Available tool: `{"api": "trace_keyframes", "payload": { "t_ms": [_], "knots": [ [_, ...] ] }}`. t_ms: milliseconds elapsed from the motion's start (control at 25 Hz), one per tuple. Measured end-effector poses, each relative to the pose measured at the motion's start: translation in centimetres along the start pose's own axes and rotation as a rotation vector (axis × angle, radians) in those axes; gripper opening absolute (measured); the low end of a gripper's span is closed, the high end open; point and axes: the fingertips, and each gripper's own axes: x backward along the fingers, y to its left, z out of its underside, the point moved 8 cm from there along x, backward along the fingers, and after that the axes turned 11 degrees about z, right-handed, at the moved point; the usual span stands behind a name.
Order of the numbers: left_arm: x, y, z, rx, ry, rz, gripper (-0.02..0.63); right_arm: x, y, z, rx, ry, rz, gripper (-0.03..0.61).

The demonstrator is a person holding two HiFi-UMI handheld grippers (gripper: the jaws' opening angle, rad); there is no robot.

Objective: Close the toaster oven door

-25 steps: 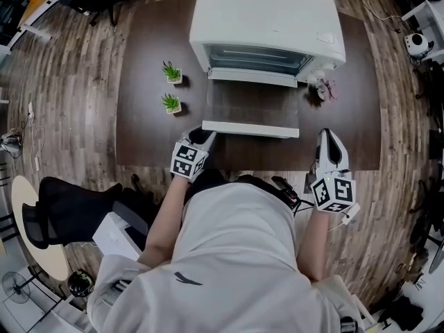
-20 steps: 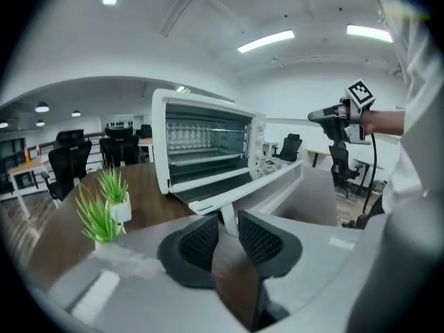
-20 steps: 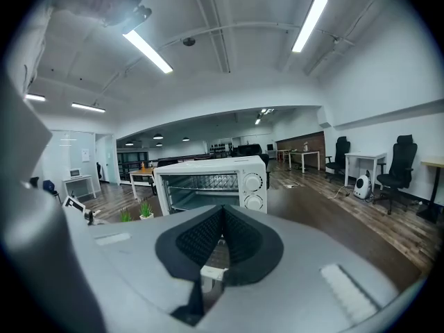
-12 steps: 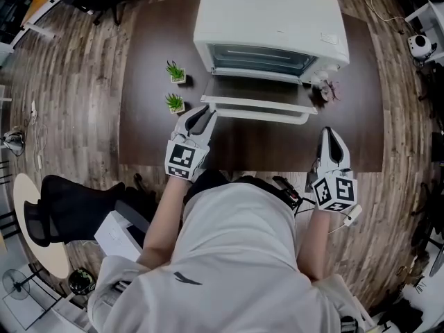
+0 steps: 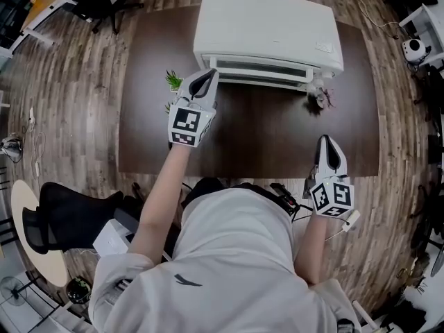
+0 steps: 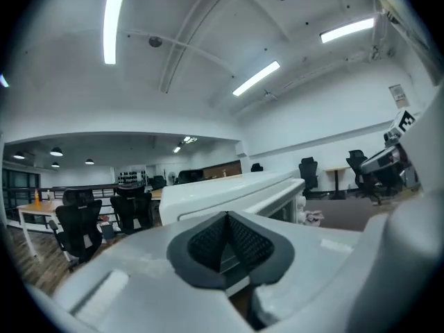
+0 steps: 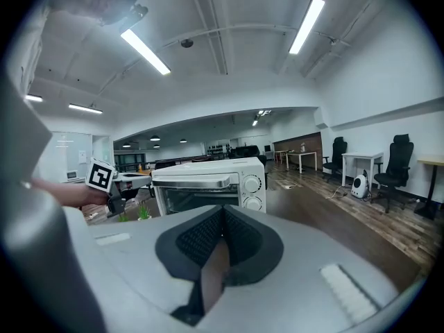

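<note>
The white toaster oven point(image 5: 267, 26) stands at the back of the dark table point(image 5: 263, 137). Its glass door point(image 5: 260, 71) is upright against the oven front; in the right gripper view the oven point(image 7: 208, 186) shows the door up with its handle along the top. My left gripper point(image 5: 206, 75) is shut with nothing between the pads, its tip at the left end of the door's top edge. The left gripper view shows my closed left gripper point(image 6: 223, 238) with the oven point(image 6: 229, 193) just behind. My right gripper point(image 5: 328, 141) is shut and empty near the table's front right edge, seen again point(image 7: 222, 234) aimed at the oven.
A small potted plant point(image 5: 172, 80) sits left of the oven, partly behind my left gripper. A pinkish small object point(image 5: 320, 97) lies at the oven's right front corner. A black office chair point(image 5: 62, 214) stands on the wood floor at the lower left.
The door swung from lying flat open to upright against the oven. My left gripper rose and moved forward with the door's left end while its jaws came together. The right gripper stayed put.
</note>
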Motion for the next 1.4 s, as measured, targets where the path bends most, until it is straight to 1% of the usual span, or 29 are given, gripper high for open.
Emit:
{"api": "trace_keyframes", "payload": {
  "t_ms": [120,240,320,440,520,600,640,760,800,960,1000,1240,1400],
  "knots": [
    [-0.6,0.2,0.3,0.001,0.001,0.000,0.000,0.3,-0.1,-0.1,-0.004,-0.003,0.015,0.003],
    [0.3,-0.4,0.6,0.008,-0.034,-0.011,0.000,0.4,-0.3,-0.2,-0.004,-0.006,0.021,0.003],
    [1.5,-1.0,0.8,0.029,-0.061,-0.024,0.000,0.5,-0.3,-0.2,-0.003,-0.009,0.021,0.003],
    [4.8,-2.0,1.4,0.068,-0.111,-0.057,0.000,0.5,0.2,-0.2,0.002,-0.016,0.011,0.003],
    [7.7,-2.6,2.1,0.115,-0.142,-0.091,0.000,0.3,0.7,-0.2,0.007,-0.027,-0.001,0.003],
    [10.6,-3.4,2.7,0.163,-0.150,-0.136,0.000,0.0,1.4,-0.2,0.012,-0.034,-0.016,0.003],
    [11.8,-3.9,2.9,0.173,-0.143,-0.155,0.000,-0.3,1.7,-0.1,0.014,-0.033,-0.024,0.003],
    [14.3,-5.9,3.0,0.124,-0.098,-0.168,0.000,-0.8,2.8,0.2,0.025,-0.030,-0.052,0.002],
    [14.7,-6.3,2.9,0.116,-0.097,-0.172,0.000,-0.9,3.1,0.3,0.023,-0.033,-0.062,0.002],
    [15.7,-5.5,2.6,0.108,-0.186,-0.203,0.000,-1.4,4.2,0.0,-0.003,-0.043,-0.112,0.002],
    [15.8,-5.2,2.5,0.112,-0.197,-0.213,0.000,-1.6,4.4,-0.1,-0.002,-0.044,-0.123,0.002],
    [16.4,-4.0,1.8,0.129,-0.199,-0.252,0.000,-2.4,5.5,-0.3,0.002,-0.046,-0.156,0.002],
    [16.6,-3.9,2.0,0.136,-0.188,-0.256,0.000,-2.8,5.6,-0.2,0.004,-0.044,-0.166,0.002]
  ]
}}
